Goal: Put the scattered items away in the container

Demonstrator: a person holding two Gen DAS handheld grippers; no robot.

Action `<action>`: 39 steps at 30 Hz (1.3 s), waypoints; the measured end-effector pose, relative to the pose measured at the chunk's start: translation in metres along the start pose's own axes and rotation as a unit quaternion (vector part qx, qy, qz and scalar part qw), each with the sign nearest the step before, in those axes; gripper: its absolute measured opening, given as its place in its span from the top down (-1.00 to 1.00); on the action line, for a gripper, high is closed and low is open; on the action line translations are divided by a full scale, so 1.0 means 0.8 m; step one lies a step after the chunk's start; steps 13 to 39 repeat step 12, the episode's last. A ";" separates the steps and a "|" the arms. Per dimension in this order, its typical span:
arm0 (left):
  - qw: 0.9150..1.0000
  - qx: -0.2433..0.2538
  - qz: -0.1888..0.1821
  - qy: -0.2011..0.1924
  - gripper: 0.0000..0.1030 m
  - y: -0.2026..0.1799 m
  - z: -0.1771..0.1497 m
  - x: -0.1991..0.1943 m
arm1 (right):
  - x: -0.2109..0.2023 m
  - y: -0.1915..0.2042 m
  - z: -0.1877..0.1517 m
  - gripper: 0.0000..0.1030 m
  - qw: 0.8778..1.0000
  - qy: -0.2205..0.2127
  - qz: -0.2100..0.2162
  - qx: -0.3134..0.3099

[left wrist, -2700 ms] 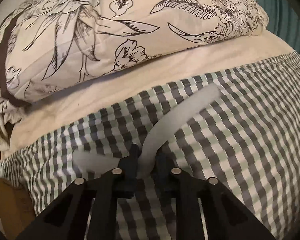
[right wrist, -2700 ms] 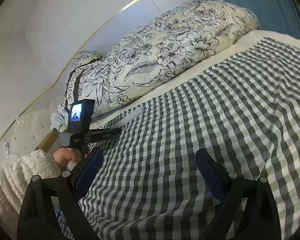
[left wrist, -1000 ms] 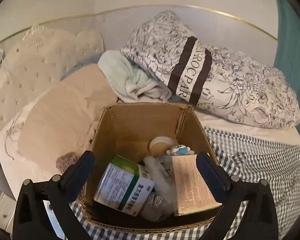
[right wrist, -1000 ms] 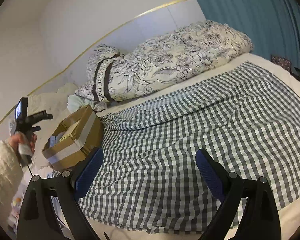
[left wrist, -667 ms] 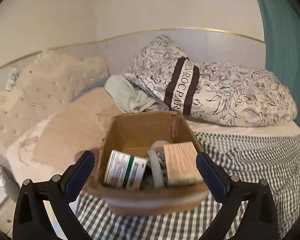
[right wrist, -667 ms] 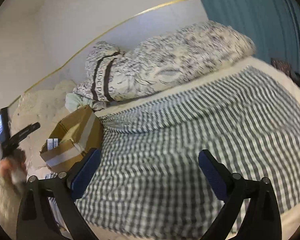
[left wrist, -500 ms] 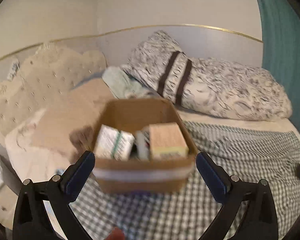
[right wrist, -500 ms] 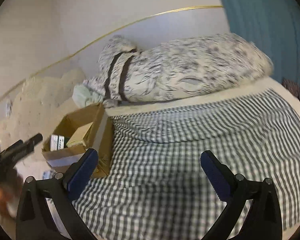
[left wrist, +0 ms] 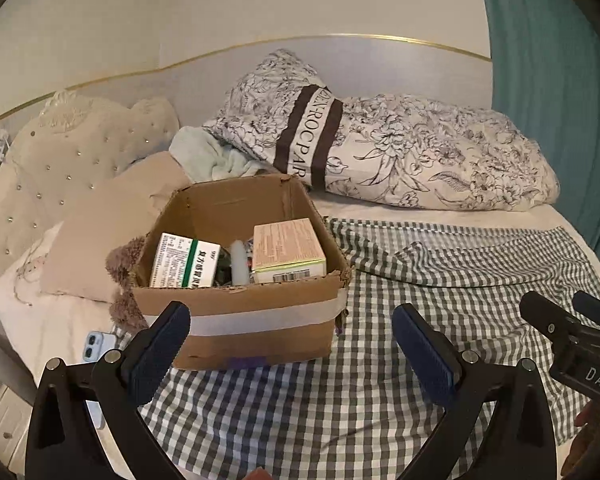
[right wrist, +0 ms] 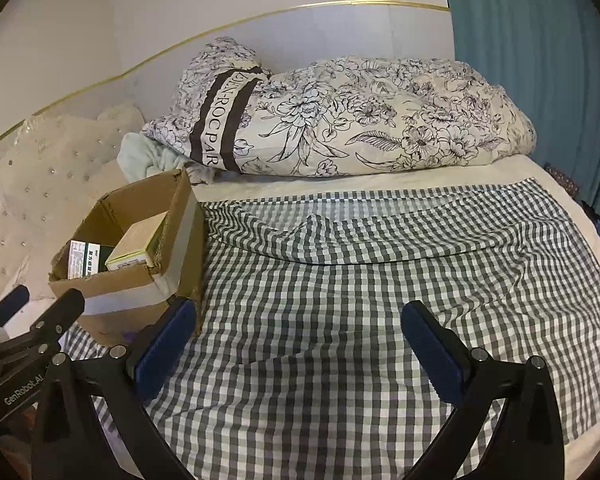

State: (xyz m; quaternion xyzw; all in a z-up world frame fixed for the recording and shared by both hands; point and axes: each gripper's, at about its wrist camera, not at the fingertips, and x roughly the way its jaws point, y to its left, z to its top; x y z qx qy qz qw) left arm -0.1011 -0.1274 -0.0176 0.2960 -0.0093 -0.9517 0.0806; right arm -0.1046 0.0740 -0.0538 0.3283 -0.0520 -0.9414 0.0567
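A taped cardboard box stands on the checked blanket at the bed's left side. Inside it lie a green-and-white medicine carton, a tan carton and a pale tube between them. My left gripper hangs open just in front of the box, with nothing between its fingers. In the right wrist view the same box sits at the left, and my right gripper stands wide open and empty over the bare blanket. The other gripper's body shows at each view's edge.
A floral duvet roll lies across the head of the bed, a pale green cloth beside it. Beige cushions and a tufted headboard flank the box. A phone lies by the mattress edge. Teal curtain at right.
The pale strip once held in my left gripper is gone from it; the gripper now stands open. Both grippers pulled back from the box, which looks smaller and farther.
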 end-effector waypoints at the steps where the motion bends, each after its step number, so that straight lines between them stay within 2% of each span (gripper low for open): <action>1: 1.000 -0.002 -0.001 0.001 -1.00 -0.001 0.000 -0.001 | 0.000 0.001 0.000 -0.99 1.000 0.000 -0.001 -0.001; 6: 1.000 -0.013 -0.026 0.001 -1.00 0.001 0.002 -0.006 | 0.002 0.002 -0.003 -0.99 1.000 0.003 -0.002 0.002; 12: 0.999 -0.014 -0.038 -0.007 -1.00 -0.006 0.002 -0.013 | 0.003 -0.002 -0.008 -1.00 1.000 0.008 -0.003 0.006; 39: 0.999 -0.014 -0.038 -0.007 -1.00 -0.006 0.002 -0.013 | 0.003 -0.002 -0.008 -1.00 1.000 0.008 -0.003 0.006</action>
